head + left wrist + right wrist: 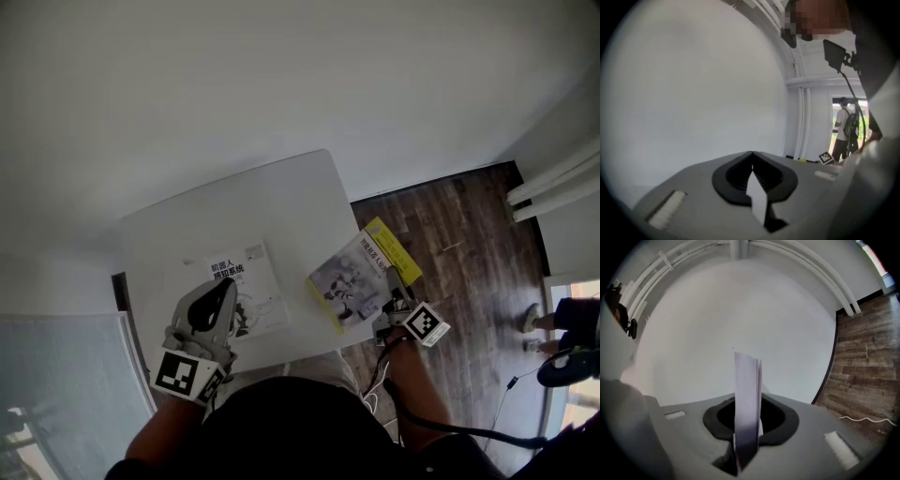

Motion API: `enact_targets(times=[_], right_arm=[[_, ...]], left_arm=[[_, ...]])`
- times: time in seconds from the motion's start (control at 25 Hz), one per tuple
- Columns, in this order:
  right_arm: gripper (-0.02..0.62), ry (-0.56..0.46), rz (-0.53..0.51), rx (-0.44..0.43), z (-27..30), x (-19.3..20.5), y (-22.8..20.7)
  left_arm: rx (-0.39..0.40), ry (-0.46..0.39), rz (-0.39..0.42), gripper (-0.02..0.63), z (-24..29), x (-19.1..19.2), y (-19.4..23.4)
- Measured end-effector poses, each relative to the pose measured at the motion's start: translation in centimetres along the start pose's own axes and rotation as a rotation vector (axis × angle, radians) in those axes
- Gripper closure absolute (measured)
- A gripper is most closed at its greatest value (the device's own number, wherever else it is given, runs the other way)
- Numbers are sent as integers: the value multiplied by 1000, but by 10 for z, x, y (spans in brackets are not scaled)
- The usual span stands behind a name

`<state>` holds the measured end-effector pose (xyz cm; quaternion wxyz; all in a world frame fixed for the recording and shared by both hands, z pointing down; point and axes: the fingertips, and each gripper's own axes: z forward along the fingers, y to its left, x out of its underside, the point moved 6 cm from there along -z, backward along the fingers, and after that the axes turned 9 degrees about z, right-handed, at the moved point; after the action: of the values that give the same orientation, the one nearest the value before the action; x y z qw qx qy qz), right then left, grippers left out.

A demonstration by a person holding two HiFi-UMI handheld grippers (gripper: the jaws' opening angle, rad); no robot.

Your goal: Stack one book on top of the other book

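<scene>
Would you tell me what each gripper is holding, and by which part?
The right gripper clamps the yellow-edged book at its near right edge. The left gripper pinches a thin white edge, apparently the near side of the white book.

A white table (281, 187) is recorded against a white wall (281, 75). Dark wood flooring (469, 234) is noted beside it. White pipes (553, 183) and a thin floor cable (862, 419) are observed.
</scene>
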<state>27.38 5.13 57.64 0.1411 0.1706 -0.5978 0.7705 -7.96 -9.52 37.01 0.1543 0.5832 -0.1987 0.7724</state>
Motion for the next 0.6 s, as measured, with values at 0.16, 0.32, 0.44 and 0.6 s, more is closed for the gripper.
enact_targets(times=[0.16,0.32,0.44,0.6], right_arm=[[522,-11,90,-30,-8,-6,20],[520,-4,14,-65,-5,-8,36],[520,-3,31,-70,-9,-7,46],[518,-1,73,-103,-12,-9,65]], left_arm=[[3,-25,-6,600,-7,-20,-9],[12,-40,9,600,-10,-22,-8],[9,-34,13,600,-15,-23,-6],[6,-51,19,600,-19,-39,-8]])
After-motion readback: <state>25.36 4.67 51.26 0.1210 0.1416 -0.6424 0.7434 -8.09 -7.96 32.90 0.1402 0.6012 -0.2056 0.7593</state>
